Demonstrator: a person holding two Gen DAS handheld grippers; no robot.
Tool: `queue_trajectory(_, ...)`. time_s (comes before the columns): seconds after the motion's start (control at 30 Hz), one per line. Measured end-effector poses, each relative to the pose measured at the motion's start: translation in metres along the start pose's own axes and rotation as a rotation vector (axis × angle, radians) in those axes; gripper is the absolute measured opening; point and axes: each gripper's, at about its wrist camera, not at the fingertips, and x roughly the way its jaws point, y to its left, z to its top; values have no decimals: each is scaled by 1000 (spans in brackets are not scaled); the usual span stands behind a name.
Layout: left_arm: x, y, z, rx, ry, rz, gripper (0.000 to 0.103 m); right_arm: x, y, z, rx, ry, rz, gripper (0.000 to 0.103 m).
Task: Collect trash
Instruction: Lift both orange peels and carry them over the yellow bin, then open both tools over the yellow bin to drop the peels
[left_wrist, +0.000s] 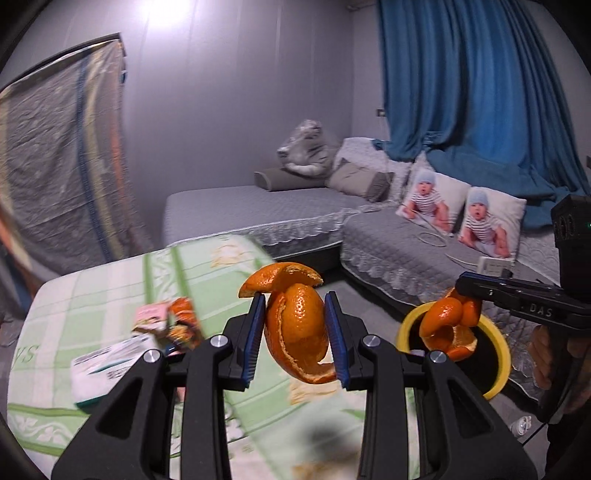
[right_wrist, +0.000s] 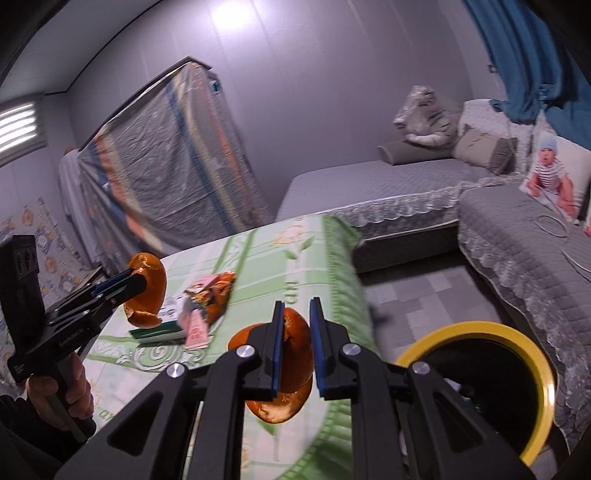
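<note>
**Status: Two Peels Gripped, Table Items Remaining**

Left gripper (left_wrist: 295, 325): clenched on a curled orange peel (left_wrist: 295, 332), held above the table. Right gripper (right_wrist: 297, 350): clenched on a second orange peel (right_wrist: 291, 369); in the left wrist view this piece hangs over the mouth of the yellow-rimmed bin (left_wrist: 498, 376), which stands on the floor between the table and the grey sofa (left_wrist: 406, 254).

Neither peel is released yet, so both deposits appear pending. The right-hand one seems closest to completion.

Remaining on the green checked tablecloth (right_wrist: 314, 258): a white-and-green box (right_wrist: 162, 328), a pink packet (right_wrist: 195, 332) and an orange snack wrapper (right_wrist: 218, 295), lying together in one cluster. Collection therefore appears roughly half complete.
</note>
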Motion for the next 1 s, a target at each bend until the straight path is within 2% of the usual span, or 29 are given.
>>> queue_trajectory(0.2, 28, -45, 9, 52, 22, -93, 31, -15, -37, -5, 42, -20, -105, 13)
queue_trajectory(0.43, 57, -94, 12, 102, 50, -167, 31, -25, -77, -14, 94, -35, -204, 13)
queue_trajectory(0.7, 85, -128, 8, 136, 96, -239, 31, -30, -115, -30, 144, -43, -304, 13)
queue_trajectory(0.87, 98, -154, 2, 166, 102, -275, 32, -26, -139, -42, 195, -30, -347, 13)
queue_trajectory(1.0, 117, -170, -4, 168, 139, -309, 32, -22, -159, -53, 235, -9, -392, 13)
